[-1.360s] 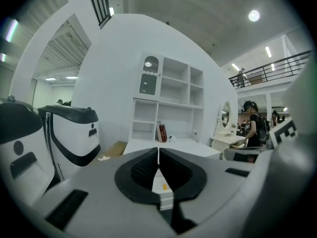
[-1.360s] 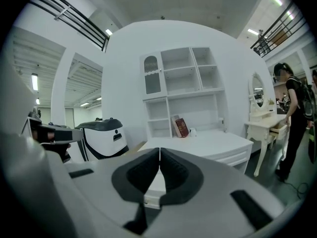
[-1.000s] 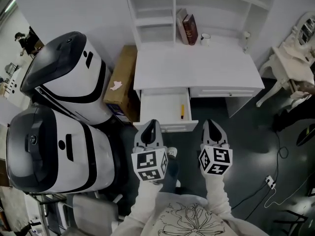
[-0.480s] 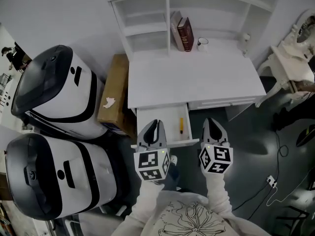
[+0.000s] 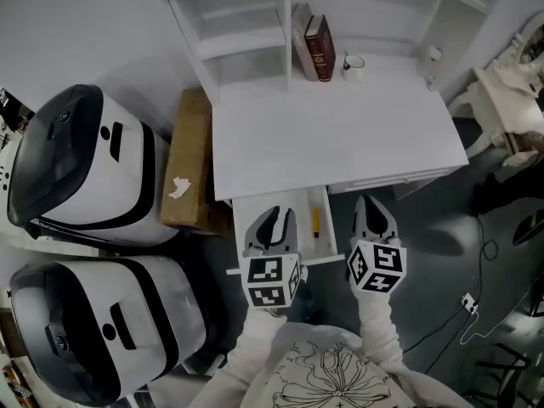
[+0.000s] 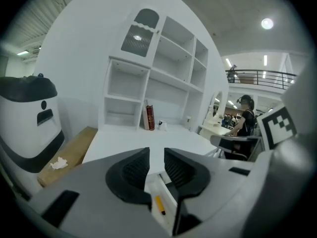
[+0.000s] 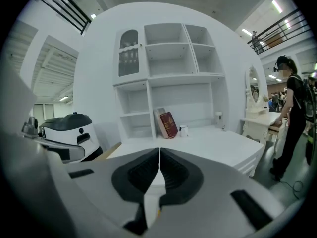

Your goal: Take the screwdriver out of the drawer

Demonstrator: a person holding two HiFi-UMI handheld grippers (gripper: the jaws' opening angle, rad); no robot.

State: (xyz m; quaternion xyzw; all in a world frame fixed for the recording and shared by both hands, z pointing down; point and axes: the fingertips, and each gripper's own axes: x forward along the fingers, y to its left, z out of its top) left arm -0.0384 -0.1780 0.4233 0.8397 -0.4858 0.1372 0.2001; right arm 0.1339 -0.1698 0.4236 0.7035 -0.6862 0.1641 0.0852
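**Left claw opening over the drawer, right claw pressed together**

Left claw [image 5: 272, 218] hangs above the near part of the open drawer [image 5: 321, 259], and the step in hand appears to be the reach for the screwdriver [image 5: 316, 222]. To do it well, the claw should probably shift toward the drawer's right side. It should spread wide enough to straddle the shaft, come down with one pad on each long side, and close only once the pads are level with the tool. Clearance from the drawer wall just beside it matters.

The left claw's jaws are partly spread and opening. Nothing sits between the pads, and in the left gripper view the drawer shows through the gap. Right claw [image 5: 371, 206] has its jaws pressed together on nothing and hovers off the drawer's right edge.

The yellow-handled screwdriver lies lengthwise in the drawer near its right wall, untouched and apart from both claws. Beyond the drawer stretches the bare white surface [image 5: 340, 134]. At its far edge, two books [image 5: 319, 45] lean against the shelf unit beside a small mug [image 5: 353, 64].
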